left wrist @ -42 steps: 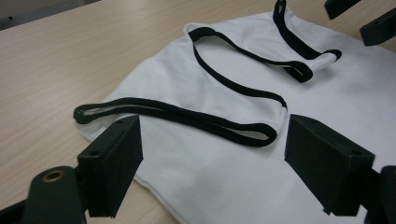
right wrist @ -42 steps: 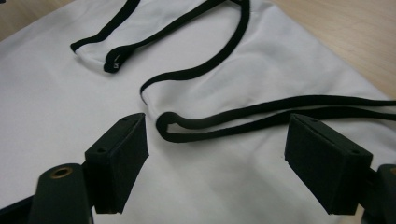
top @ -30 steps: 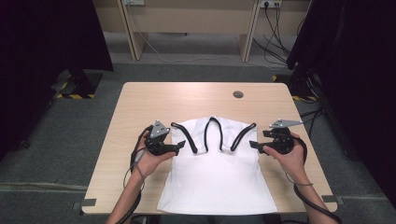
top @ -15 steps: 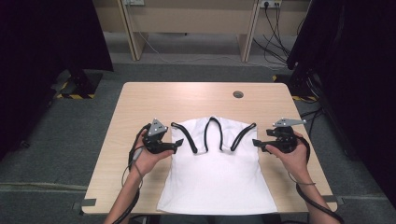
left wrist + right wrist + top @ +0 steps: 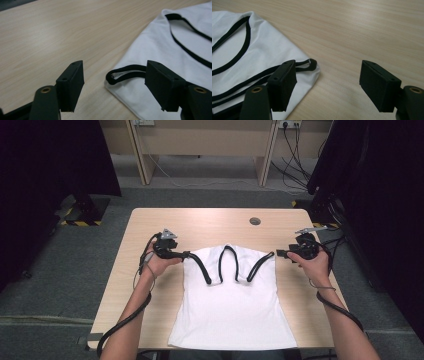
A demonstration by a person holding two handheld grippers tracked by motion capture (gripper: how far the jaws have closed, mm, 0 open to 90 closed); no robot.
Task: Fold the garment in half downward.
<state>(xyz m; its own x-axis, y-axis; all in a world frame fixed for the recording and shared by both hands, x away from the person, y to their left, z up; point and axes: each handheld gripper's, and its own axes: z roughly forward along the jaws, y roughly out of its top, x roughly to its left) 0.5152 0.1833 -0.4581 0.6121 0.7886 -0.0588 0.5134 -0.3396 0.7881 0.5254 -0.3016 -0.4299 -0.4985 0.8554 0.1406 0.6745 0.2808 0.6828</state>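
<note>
White black-trimmed tank top (image 5: 232, 307) is spread flat on wooden table (image 5: 200, 222); left gripper (image 5: 186, 254) and right gripper (image 5: 278, 253), jaws just closing yet gripping nothing, are set at its shoulder corners, likely for grasping.

Both forearms enter from the bottom of the high view and angle outward. The left hand-held gripper (image 5: 186, 254) sits left of centre, pointing right; the right hand-held gripper (image 5: 278, 253) sits right of centre, pointing left. Each one's jaws have just been closing yet stand apart, with nothing pressed between them.
</note>
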